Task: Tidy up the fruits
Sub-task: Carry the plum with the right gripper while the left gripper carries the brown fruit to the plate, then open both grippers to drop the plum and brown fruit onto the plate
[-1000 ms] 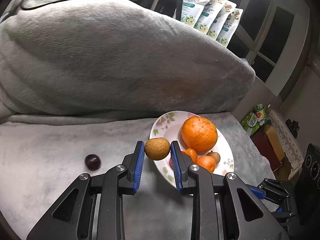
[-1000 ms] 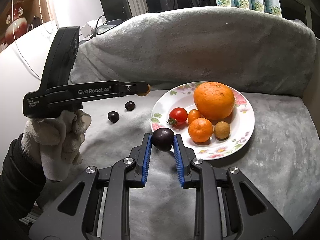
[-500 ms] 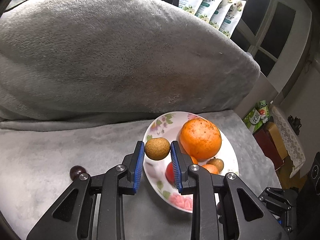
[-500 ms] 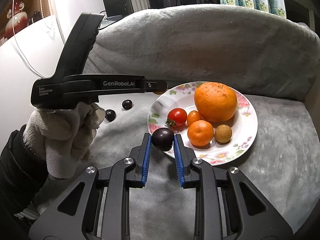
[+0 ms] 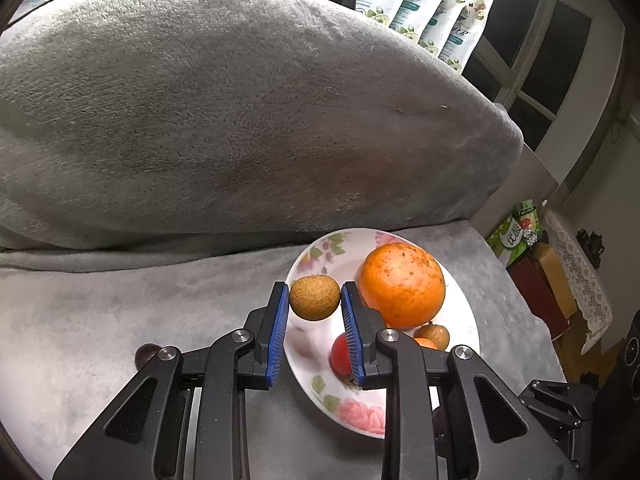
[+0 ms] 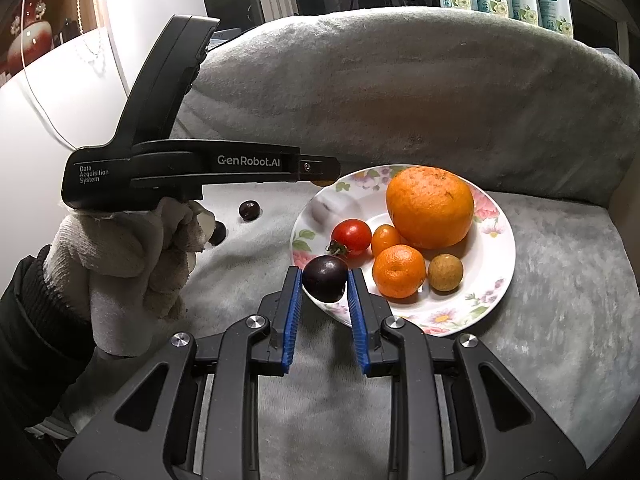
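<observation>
My left gripper (image 5: pixel 315 300) is shut on a small brown round fruit (image 5: pixel 315 298) and holds it above the left rim of the flowered plate (image 5: pixel 356 412). In the right wrist view the left gripper (image 6: pixel 320 170) reaches over the plate (image 6: pixel 460 316) rim. My right gripper (image 6: pixel 325 284) is shut on a dark purple fruit (image 6: pixel 325 283) at the plate's near-left edge. The plate holds a large orange (image 6: pixel 430 206), a mandarin (image 6: pixel 398 271), a red tomato (image 6: pixel 351 236), a small orange fruit (image 6: pixel 385 239) and a brown fruit (image 6: pixel 445 272).
Two dark fruits (image 6: pixel 249 211) (image 6: pixel 219 234) lie on the grey blanket (image 6: pixel 560 300) left of the plate; one shows in the left wrist view (image 5: pixel 146 354). A blanket-covered backrest (image 5: pixel 220 120) rises behind. Packets (image 5: pixel 420 4) stand on the sill.
My left gripper has carried the brown fruit rightward, over the plate's rim. My right gripper has moved slightly closer to the plate with the purple fruit.
</observation>
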The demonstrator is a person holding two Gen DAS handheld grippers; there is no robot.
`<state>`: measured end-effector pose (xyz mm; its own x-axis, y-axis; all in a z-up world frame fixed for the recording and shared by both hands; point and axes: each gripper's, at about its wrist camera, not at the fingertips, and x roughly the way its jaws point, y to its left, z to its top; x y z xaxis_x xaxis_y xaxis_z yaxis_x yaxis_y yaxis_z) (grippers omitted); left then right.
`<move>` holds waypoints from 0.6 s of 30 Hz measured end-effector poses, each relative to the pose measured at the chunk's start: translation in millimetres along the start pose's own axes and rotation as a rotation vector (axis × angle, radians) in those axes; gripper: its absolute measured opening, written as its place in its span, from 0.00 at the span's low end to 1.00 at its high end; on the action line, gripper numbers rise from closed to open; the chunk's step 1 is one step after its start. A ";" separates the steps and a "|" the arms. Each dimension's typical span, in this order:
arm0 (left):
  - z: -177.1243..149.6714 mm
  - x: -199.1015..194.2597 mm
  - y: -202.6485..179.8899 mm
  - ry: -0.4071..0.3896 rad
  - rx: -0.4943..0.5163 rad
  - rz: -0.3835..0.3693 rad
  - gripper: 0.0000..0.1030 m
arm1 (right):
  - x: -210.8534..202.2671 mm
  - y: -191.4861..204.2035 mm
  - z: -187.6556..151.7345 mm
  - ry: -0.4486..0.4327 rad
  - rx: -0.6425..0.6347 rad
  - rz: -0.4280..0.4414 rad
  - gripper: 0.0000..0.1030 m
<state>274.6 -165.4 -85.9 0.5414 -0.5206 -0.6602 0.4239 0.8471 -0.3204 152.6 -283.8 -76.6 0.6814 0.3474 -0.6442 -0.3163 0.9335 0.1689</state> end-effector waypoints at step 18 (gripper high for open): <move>2.5 -8.8 -7.5 -0.013 0.010 0.005 0.63 | -10.2 0.1 4.3 -0.054 -0.003 -0.032 0.83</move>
<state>268.5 -167.5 -76.0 0.5529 -0.5181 -0.6526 0.4289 0.8484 -0.3102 148.4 -286.9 -66.8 0.7257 0.3216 -0.6082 -0.2956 0.9440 0.1464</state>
